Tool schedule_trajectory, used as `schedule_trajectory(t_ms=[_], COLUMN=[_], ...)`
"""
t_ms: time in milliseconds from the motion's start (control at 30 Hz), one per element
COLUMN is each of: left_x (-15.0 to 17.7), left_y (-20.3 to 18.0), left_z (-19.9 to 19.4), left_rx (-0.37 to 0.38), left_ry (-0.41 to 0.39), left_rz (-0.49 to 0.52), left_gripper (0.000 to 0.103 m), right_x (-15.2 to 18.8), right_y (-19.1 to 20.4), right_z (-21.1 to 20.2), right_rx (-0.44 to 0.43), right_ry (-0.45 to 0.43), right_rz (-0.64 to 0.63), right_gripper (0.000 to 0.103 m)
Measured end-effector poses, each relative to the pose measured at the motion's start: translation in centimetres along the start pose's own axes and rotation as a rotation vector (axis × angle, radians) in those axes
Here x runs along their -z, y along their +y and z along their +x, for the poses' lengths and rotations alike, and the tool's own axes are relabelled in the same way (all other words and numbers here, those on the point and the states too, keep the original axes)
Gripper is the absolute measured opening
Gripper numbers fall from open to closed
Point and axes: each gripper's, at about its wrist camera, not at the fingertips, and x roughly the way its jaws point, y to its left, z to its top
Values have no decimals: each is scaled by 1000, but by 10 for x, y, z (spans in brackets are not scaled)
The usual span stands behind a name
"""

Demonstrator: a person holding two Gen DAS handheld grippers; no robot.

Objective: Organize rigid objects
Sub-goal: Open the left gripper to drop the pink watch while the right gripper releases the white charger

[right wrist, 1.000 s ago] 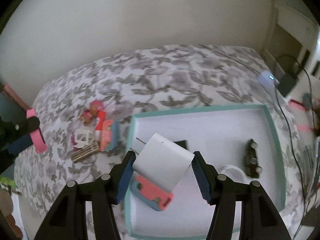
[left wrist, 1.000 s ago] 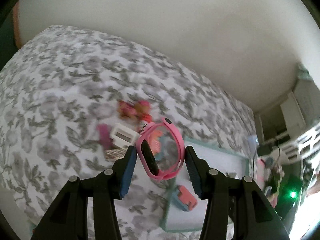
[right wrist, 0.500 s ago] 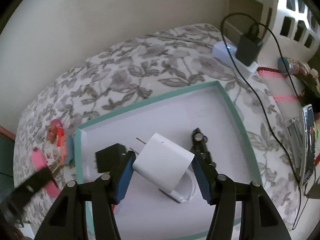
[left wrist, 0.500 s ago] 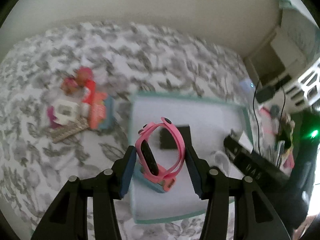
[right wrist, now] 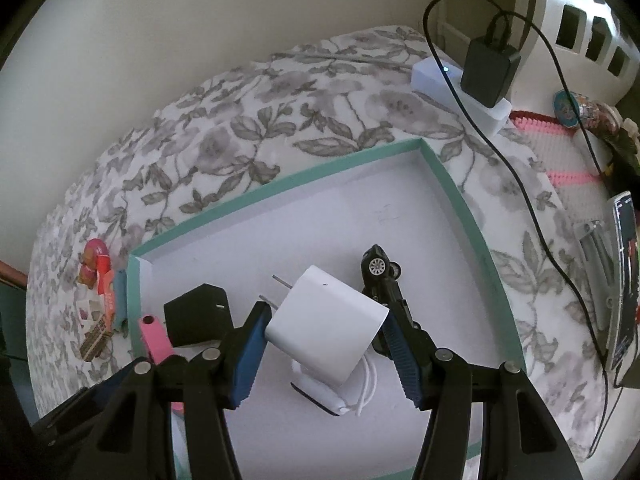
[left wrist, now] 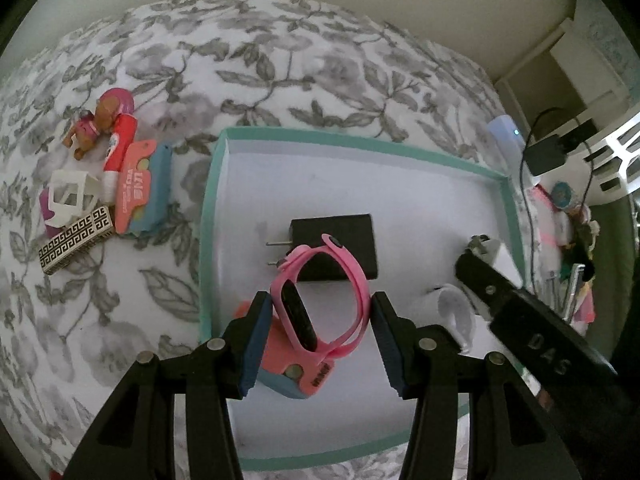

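My left gripper (left wrist: 320, 320) is shut on a pink watch (left wrist: 298, 320), which hangs over the near left part of a teal-rimmed white tray (left wrist: 352, 142). Under it lie a black charger (left wrist: 336, 248) and a coral and blue card (left wrist: 288, 364). My right gripper (right wrist: 325, 320) is shut on a white charger (right wrist: 326, 328) with its prongs pointing left, low over the tray (right wrist: 248, 200). A black toy car (right wrist: 386, 288) and a coiled white cable (right wrist: 352, 392) lie just behind and below it.
Left of the tray on the floral cloth lies a pile: a toy dog (left wrist: 94, 126), a red tube (left wrist: 118, 144), a coral card (left wrist: 138, 186), a white frame (left wrist: 72, 196), a patterned bar (left wrist: 76, 246). A power strip with a black adapter (right wrist: 486, 72) and a phone (right wrist: 624, 272) lie to the right.
My left gripper has carried the watch from beside the pile to over the tray and lower. My right gripper has moved right and down over the tray with the white charger.
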Motion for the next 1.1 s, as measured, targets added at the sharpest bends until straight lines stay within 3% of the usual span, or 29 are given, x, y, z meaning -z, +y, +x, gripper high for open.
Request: schedule_trajectory(t_ms=[333,467,667,1100], left_x=[0,0,0,-4], left_y=[-4,-5,-6,27], left_z=[5,6,0,-21], left_rx=[-8,-21,-25,-56], left_ry=[7,10,-2,-40], left_rz=[33,40,44,-77], left_gripper=[53,61,61,62], right_x=[0,0,-2,1], right_y=[3,5,6,8], right_z=[1,1,-3,5], right_rx=[2,6,1,3], right_ry=[4,8,-3,27], right_rz=[-13,-21,-23,-33], right_gripper=[61,61,61,61])
